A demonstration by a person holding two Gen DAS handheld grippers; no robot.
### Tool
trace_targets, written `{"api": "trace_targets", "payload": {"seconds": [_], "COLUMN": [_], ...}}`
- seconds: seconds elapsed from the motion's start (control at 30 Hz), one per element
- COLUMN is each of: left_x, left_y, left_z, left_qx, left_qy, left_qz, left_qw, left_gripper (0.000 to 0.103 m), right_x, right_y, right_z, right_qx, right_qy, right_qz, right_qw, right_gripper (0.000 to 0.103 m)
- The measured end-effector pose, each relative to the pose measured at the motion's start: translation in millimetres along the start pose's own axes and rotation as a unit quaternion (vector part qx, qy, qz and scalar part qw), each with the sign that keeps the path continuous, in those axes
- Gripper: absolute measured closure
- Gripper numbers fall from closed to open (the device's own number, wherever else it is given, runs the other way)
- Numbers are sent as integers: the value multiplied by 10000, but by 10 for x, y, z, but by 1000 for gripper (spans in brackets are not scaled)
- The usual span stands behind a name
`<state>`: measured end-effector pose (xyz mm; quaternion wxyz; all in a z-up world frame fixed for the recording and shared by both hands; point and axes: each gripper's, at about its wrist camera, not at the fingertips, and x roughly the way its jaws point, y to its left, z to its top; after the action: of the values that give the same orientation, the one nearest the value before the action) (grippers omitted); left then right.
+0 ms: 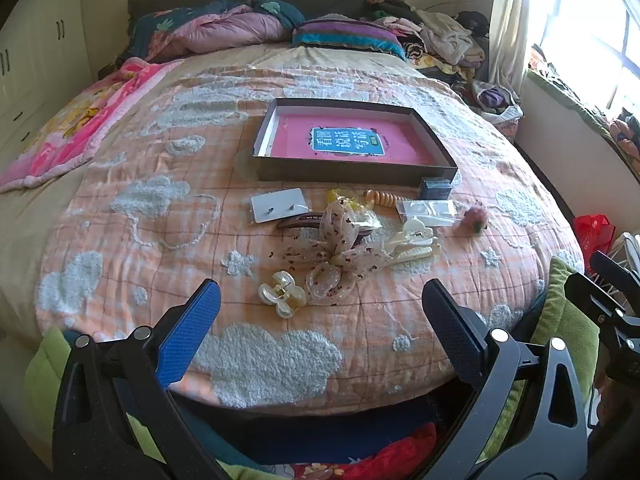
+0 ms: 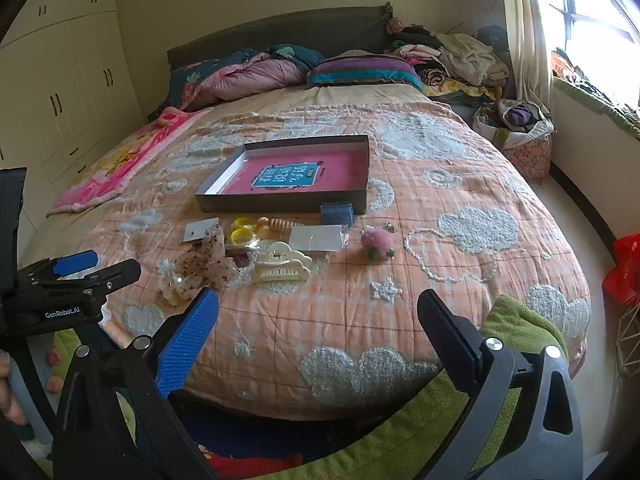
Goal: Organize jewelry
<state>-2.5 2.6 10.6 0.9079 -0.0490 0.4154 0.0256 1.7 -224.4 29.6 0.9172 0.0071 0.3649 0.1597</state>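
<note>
While both tools hang wide open and empty, the small cream claw clip (image 1: 281, 293) lies just ahead of the left tool (image 1: 320, 320), nearer than the right tool (image 2: 318, 326).

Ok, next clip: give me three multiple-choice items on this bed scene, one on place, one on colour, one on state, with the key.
1. Where does the small blue box sit?
A. inside the tray
B. outside the tray's near corner
C. on the pillows

2. What colour is the tray lining?
A. pink
B. green
C. white

3. How is the left tool?
A. shut on a clip
B. open, empty
C. shut, empty

Key: B, it rests on the quilt against the tray wall; A, pink sheet shows; B, fingers spread with nothing between.
</note>
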Motion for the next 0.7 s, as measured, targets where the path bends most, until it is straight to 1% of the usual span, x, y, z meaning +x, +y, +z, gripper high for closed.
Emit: {"api": "trace_targets", "payload": {"seconds": [0.3,0.7], "left_x": [-85,-97], "left_y": [-56,-73], "left_z": [63,52], "left_qx": [79,91], "left_qy": [-39,-70], "left_qz": [-3,-14], "left_qw": [10000,9999], "left_gripper": [9,9], "right_x": [-2,-34], "right_y": [9,52], "right_z": [5,25], "right_qx": [-2,-6], "right_qy": [5,-24], "right_qz": [-1,21], "right_qw": [10000,10000], "right_gripper": [4,4]}}
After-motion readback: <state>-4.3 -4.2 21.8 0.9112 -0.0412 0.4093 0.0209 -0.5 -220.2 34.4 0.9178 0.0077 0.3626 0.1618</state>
